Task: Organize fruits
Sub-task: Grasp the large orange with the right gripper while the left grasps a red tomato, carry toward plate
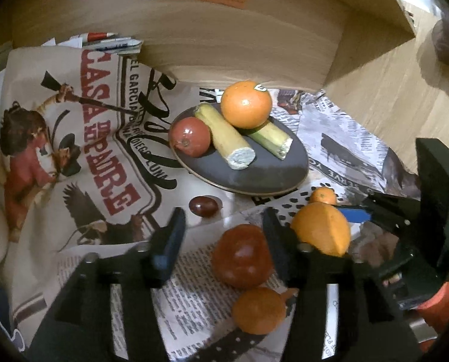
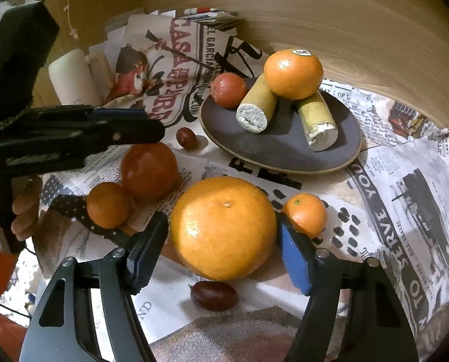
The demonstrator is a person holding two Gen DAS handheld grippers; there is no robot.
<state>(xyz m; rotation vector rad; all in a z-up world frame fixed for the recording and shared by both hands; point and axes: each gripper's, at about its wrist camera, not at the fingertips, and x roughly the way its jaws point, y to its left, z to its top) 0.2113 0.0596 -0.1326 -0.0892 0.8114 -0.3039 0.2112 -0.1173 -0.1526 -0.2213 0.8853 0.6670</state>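
Note:
My right gripper (image 2: 221, 220) is shut on a large orange (image 2: 224, 229), a pad against each side, on the newspaper. My left gripper (image 1: 224, 212) stands open. A red-brown fruit (image 1: 241, 256) lies between its fingers, close to the right one. A small orange (image 1: 259, 310) sits just behind that fruit. A tiny mandarin (image 2: 306, 214) rests by the right pad. The dark plate (image 2: 269, 154) holds a stickered orange (image 2: 293, 74), a red fruit (image 2: 228, 90) and two cut yellow-green stalks (image 2: 256, 105). One dark grape (image 2: 186, 137) lies before the plate, another (image 2: 214, 295) under the large orange.
Printed newspaper (image 1: 89, 150) covers the surface. A wooden wall (image 1: 224, 45) rises right behind the plate. A white cylinder (image 2: 70, 75) stands at the left. A dotted black strap (image 2: 70, 208) lies under the small orange, near a person's hand (image 2: 22, 208).

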